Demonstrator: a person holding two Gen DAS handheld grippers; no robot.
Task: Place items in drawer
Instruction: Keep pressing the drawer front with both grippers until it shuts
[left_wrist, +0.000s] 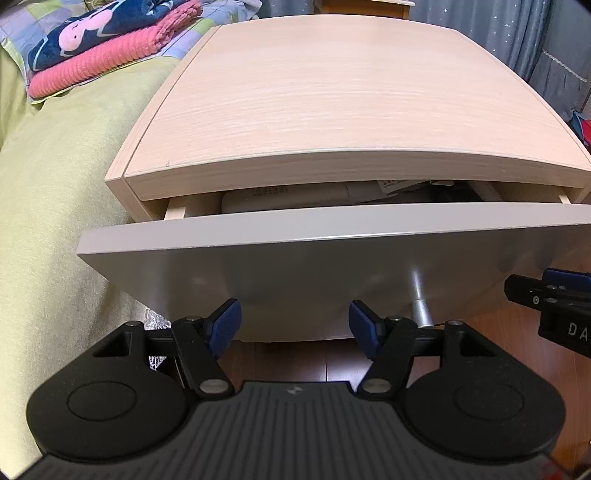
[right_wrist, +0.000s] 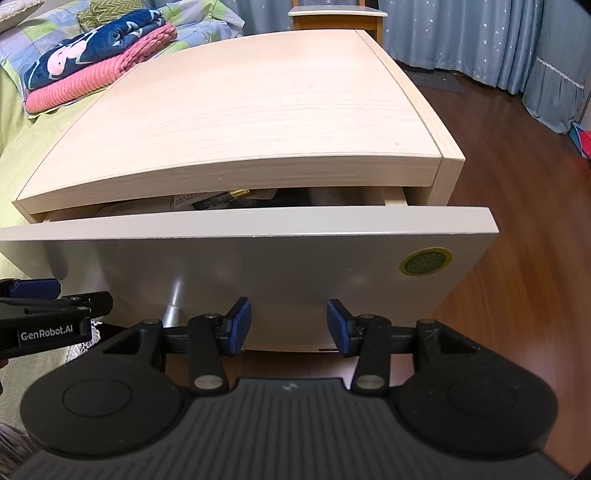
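The pale wood bedside cabinet's grey-fronted drawer stands slightly pulled out, white packets showing in the gap. The left gripper and right gripper hover before the drawer front, jaws wide and empty, flanking the silver cylindrical handle.

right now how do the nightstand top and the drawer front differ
The nightstand top is pale wood with visible grain; the drawer front is plain, glossy off-white. The top lies flat and bare, while the front stands upright, pulled slightly out, showing packed contents behind it. The front carries a metal handle and a round green sticker; the top has neither. Both curve outward along the front edge.
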